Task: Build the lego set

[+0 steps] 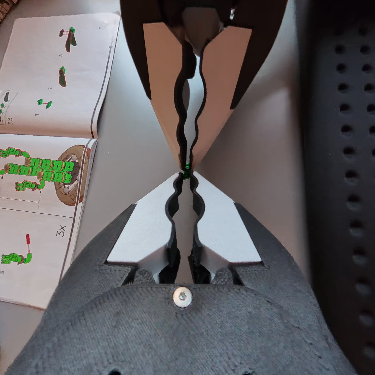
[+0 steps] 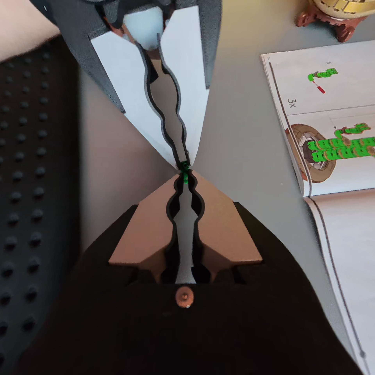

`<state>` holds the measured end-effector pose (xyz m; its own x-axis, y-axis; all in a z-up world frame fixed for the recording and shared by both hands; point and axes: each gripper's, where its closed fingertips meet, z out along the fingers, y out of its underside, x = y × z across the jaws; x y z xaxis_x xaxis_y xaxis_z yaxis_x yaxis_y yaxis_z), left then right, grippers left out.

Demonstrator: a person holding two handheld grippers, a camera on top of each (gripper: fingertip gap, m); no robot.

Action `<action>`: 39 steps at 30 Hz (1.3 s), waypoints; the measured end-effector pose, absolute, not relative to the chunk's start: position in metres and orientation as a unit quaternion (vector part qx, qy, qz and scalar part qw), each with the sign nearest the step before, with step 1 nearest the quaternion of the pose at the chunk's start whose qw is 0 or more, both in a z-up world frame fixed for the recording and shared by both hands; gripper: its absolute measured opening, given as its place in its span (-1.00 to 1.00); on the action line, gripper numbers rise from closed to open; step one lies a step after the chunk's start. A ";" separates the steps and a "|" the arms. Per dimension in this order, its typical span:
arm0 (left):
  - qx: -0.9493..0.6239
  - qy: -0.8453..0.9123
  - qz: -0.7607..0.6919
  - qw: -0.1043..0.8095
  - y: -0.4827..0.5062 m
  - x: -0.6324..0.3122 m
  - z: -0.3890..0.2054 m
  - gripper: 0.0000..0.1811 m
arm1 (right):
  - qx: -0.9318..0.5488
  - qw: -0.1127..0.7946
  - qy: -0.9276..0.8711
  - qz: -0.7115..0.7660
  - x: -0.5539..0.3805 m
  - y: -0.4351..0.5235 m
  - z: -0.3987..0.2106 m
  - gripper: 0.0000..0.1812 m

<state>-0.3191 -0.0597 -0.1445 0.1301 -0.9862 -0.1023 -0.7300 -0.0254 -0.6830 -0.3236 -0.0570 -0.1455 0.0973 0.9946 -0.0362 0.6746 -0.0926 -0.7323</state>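
Both tongs meet tip to tip over the grey table (image 1: 132,121). Left gripper (image 1: 186,176), grey with white fingers, enters its own view from 6 o'clock, nearly closed, pinching a small green lego piece (image 1: 185,174). Right gripper (image 2: 185,178), black with tan fingers, is likewise nearly closed on green lego pieces (image 2: 184,172) at its tips. Whether these are one piece or two joined cannot be told. Open instruction booklet (image 1: 50,182) lies at 9 o'clock in the left view. Dark perforated mat (image 1: 345,182) sits at 3 o'clock.

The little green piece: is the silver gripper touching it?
Touching. In the left wrist view, the silver left gripper pinches the green piece at its fingertips, opposite the right gripper.
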 end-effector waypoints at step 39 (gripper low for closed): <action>-0.637 0.556 -0.407 0.346 -0.073 -0.306 -0.094 -1.00 | -0.677 0.142 -0.445 0.569 -0.318 -0.075 -0.109 -1.00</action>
